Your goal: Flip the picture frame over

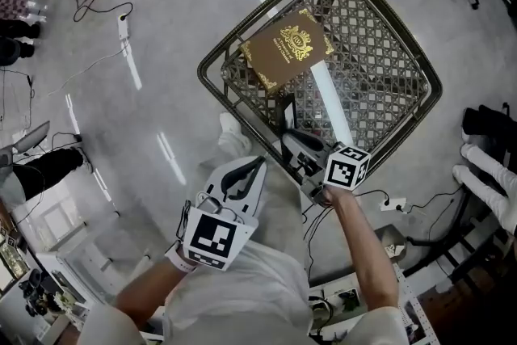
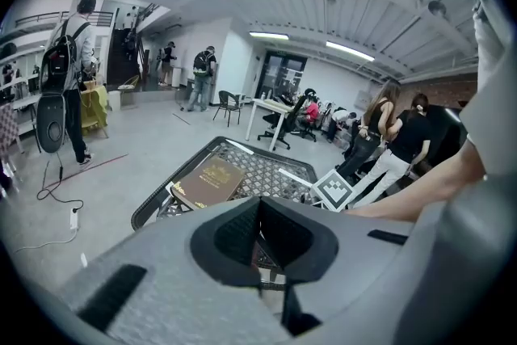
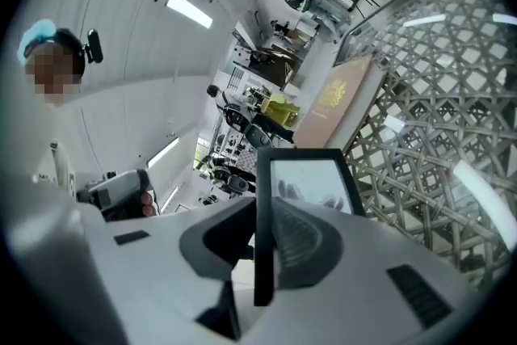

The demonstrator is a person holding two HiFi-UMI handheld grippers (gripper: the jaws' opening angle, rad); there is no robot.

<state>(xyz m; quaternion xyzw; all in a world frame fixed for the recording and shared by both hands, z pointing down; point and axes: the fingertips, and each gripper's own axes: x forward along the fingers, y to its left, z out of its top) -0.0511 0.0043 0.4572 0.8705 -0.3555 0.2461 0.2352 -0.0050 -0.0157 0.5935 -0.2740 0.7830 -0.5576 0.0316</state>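
Note:
A black picture frame (image 3: 311, 183) with a glass pane stands on edge above the near corner of the metal lattice table (image 1: 212, 81). My right gripper (image 3: 263, 234) is shut on the frame's side edge, which runs between the jaws. From the head view the frame (image 1: 286, 115) shows as a thin dark slab ahead of the right gripper (image 1: 292, 140). My left gripper (image 1: 257, 167) hangs off the table's near side, pointing toward it, jaws together and holding nothing. In its own view the left gripper (image 2: 260, 210) looks across at the table.
A brown book (image 1: 287, 48) with gold print lies on the far left part of the lattice top. A power strip (image 1: 393, 204) and cables lie on the floor at right. Several people, chairs and desks stand in the room behind the table.

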